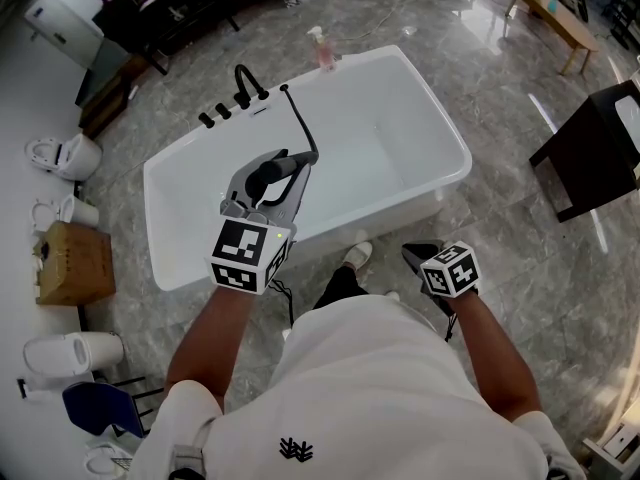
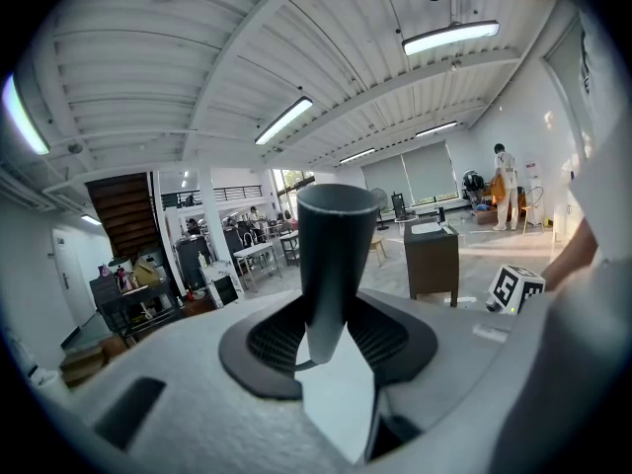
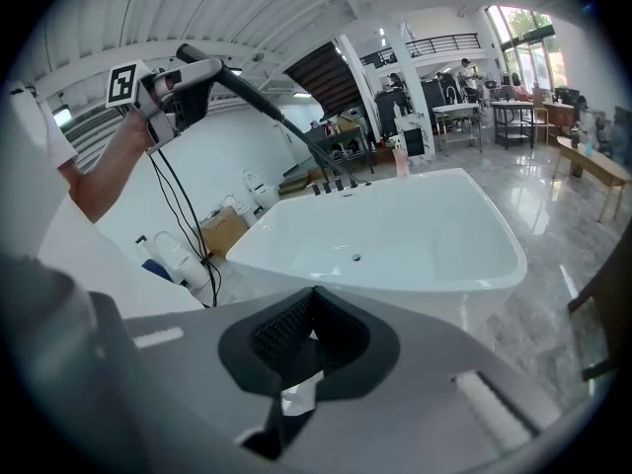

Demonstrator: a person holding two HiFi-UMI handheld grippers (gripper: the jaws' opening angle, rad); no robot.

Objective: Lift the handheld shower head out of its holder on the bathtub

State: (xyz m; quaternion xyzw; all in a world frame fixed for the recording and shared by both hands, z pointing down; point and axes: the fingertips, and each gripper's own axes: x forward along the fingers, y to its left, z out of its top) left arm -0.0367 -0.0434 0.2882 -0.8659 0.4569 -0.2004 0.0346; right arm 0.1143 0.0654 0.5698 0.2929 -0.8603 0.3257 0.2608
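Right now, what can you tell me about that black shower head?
The shower head is a slim matte-black wand, round in section, plastic or coated metal by its look. It is held above the white bathtub, clamped in the left gripper. What looks like a thin black hose runs from it down to the tub's rim beside the black taps.

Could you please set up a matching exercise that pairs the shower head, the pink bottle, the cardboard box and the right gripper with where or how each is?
Things:
1 shower head
2 pink bottle
3 cardboard box
4 right gripper

Places or states:
A on the floor
B shut and empty
C clamped in the left gripper
D on the far rim of the bathtub

Pairs: 1-C, 2-D, 3-A, 4-B.
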